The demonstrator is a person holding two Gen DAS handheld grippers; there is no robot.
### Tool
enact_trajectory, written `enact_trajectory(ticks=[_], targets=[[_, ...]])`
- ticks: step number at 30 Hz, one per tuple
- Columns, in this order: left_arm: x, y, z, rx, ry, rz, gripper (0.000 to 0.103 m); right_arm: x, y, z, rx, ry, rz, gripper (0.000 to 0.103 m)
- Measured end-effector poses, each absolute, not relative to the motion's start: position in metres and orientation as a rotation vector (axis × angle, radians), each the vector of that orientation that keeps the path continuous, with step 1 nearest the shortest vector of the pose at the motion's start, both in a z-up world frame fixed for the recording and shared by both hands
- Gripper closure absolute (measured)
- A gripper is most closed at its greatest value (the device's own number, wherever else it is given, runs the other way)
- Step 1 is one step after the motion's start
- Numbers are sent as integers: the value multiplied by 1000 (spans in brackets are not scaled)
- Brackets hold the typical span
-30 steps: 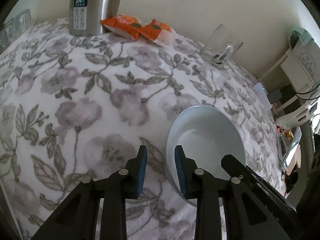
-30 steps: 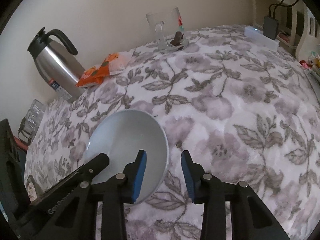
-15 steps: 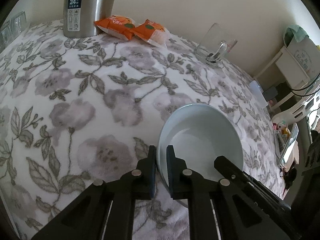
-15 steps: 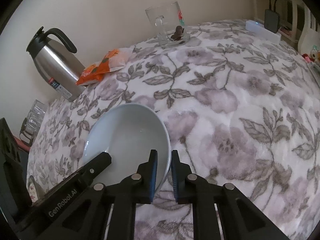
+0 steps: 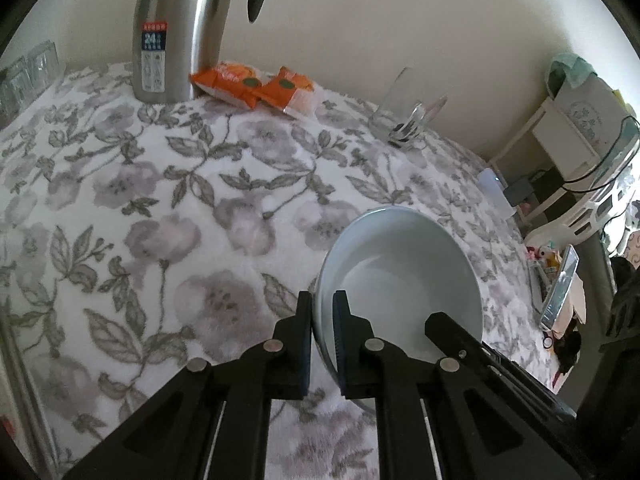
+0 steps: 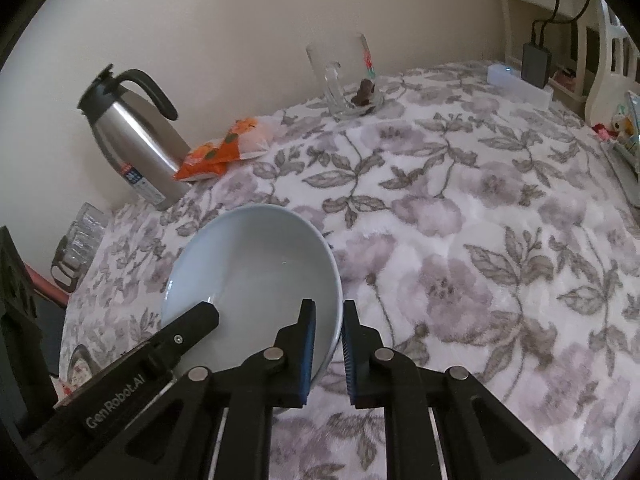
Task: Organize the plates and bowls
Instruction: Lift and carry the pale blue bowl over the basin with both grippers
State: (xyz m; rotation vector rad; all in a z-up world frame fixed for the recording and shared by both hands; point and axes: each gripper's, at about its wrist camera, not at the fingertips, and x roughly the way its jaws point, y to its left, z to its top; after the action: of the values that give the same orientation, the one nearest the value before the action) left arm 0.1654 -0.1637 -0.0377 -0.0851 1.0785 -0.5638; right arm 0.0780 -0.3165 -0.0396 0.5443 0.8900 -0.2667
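Observation:
A pale blue bowl (image 5: pixel 400 272) is held over the floral tablecloth (image 5: pixel 160 200). My left gripper (image 5: pixel 322 300) is shut on the bowl's left rim, one finger outside and one inside. My right gripper (image 6: pixel 329 308) is shut on the bowl's (image 6: pixel 256 264) right rim the same way. The bowl is empty. Each gripper's finger shows inside the bowl in the other view: the right one in the left wrist view (image 5: pixel 448 328), the left one in the right wrist view (image 6: pixel 196 320).
A steel thermos jug (image 5: pixel 180 32), orange snack packets (image 5: pixel 256 86) and a glass mug (image 5: pixel 404 120) stand along the back wall. Glasses (image 6: pixel 80 240) sit at the left edge. A white box (image 6: pixel 516 80) and shelving (image 5: pixel 568 128) are at the right.
Both grippers closed from open onto opposite rims of the bowl. The bowl now sits higher against the tablecloth and both views have tilted up slightly.

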Motion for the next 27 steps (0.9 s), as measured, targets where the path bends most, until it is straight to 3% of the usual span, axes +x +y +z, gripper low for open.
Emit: enact_trajectory(ticks=[12, 27], targets=[[134, -110, 19, -118, 1004, -521, 93, 56, -267, 18, 445, 819, -196, 89], [73, 69, 85, -254, 841, -273, 93, 40, -93, 77, 244, 767, 65, 89]])
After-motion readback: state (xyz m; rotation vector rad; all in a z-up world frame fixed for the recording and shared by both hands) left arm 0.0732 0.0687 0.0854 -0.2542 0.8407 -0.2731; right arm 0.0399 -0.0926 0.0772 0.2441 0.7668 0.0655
